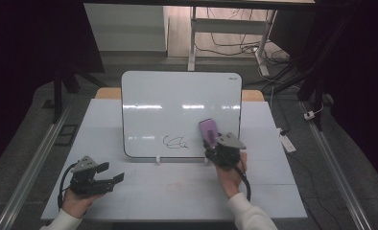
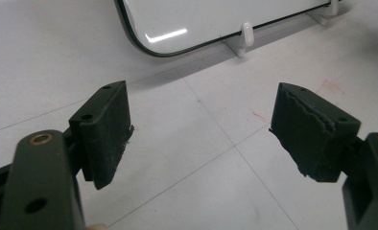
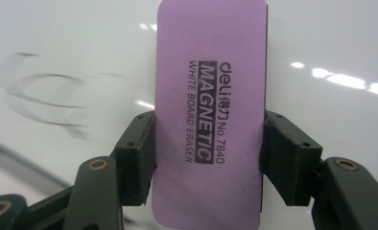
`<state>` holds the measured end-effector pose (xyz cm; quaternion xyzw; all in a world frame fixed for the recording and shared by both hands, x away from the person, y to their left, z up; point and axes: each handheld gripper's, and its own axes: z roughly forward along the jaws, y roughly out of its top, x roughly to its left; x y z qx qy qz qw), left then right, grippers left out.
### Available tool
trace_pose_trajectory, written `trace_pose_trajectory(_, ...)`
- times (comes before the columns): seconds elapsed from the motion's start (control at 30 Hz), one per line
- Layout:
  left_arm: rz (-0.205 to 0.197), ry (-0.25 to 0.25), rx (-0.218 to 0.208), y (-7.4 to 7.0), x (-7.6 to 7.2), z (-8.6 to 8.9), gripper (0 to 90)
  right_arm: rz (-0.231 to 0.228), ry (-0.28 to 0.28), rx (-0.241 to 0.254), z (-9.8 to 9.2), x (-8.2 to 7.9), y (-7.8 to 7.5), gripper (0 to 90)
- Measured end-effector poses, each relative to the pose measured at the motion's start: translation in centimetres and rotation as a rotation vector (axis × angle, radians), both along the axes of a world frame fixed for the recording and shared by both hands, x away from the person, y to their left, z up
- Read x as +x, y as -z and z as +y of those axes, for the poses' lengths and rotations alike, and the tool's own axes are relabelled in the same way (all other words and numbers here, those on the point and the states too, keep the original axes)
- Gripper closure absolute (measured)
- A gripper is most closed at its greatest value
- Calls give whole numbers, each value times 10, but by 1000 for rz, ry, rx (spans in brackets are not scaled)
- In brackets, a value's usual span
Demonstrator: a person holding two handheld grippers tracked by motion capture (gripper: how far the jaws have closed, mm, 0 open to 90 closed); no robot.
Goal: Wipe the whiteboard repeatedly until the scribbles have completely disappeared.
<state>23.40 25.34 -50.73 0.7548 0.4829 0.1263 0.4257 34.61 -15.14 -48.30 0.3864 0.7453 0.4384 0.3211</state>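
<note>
A small whiteboard stands upright on clip feet at the middle of the table, with a black scribble low on its face. My right gripper is shut on a purple magnetic whiteboard eraser, held in front of the board to the right of the scribble. In the right gripper view the eraser is clamped between both pads, with the scribble smeared at the left. My left gripper rests low at the table's front left, open, its jaws wide apart over bare table.
The white table has faint red marks near its front middle. The whiteboard's white feet stand just ahead of the left gripper. Behind the table are a desk frame and cables on the floor.
</note>
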Motion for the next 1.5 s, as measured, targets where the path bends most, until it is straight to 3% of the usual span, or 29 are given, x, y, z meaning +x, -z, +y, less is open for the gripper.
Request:
trace_pose_trajectory(0.23, 2, -1, 3, 0, 0, 0, 224, 37, -200, -48, 87, -11, 15, 410)
trace_pose_trajectory(0.33, 0, -3, 0, 0, -1, 1, 224, 17, -240, -91, 113, -13, 18, 409)
trace_pose_trajectory(0.43, -2, -3, -4, 0, -1, 3, 224, 27, -252, -73, 108, -10, 16, 409)
trace_pose_trajectory(0.5, 1, -3, -5, 1, -1, 3, 224, 4, -213, -89, 95, -8, 10, 409)
trace_pose_trajectory(0.6, 0, -2, -7, 0, -1, 3, 224, -2, -141, -54, 68, -1, 1, 409)
trace_pose_trajectory(0.7, -5, 1, -5, 0, -2, 3, 224, -19, -71, -53, 43, 3, -5, 409)
trace_pose_trajectory(0.77, -4, -1, -4, 0, -1, 2, 224, -15, -51, -34, 34, 5, -7, 409)
trace_pose_trajectory(0.9, -2, 1, -2, 0, 0, 0, 223, -22, -70, -31, 50, 3, -2, 410)
trace_pose_trajectory(1.13, 2, -1, -1, 1, 0, 1, 223, 1, -244, -63, 131, -9, 14, 410)
trace_pose_trajectory(1.2, 1, -4, -5, 0, -1, 2, 222, -17, -260, -100, 146, -11, 17, 410)
trace_pose_trajectory(1.33, 2, -12, -11, 1, -1, 5, 222, -3, -256, -90, 134, -9, 12, 410)
trace_pose_trajectory(1.5, 1, -9, -9, 0, -1, 3, 223, -36, -133, -110, 86, 0, -1, 410)
